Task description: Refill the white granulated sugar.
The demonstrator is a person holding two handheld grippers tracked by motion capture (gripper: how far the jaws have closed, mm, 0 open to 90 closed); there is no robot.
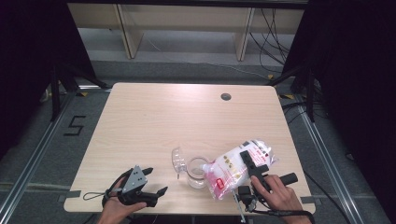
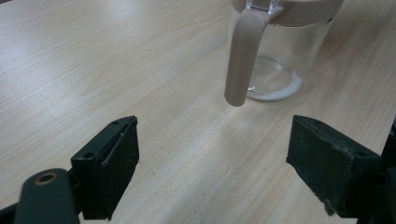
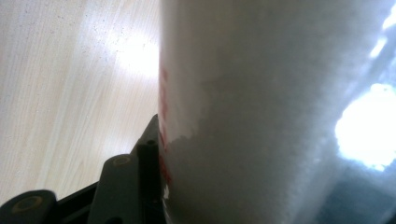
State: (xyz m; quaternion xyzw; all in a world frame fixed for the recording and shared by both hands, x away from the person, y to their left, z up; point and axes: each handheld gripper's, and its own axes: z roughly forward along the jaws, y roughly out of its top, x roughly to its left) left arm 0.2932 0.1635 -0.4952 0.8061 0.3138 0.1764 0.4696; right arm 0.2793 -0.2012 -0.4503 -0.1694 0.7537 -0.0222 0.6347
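The right tool clamps a bag of white powder, tipped over the clear jar near the tabletop's front edge. The left tool rests wide open and empty to the jar's left. To pour well, I judge the bag's low corner should stay over the jar's mouth and tilt gradually, with the left tool ready to steady the jar's handle.

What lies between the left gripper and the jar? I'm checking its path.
Bare tabletop between the left gripper and the jar, in the left gripper view.
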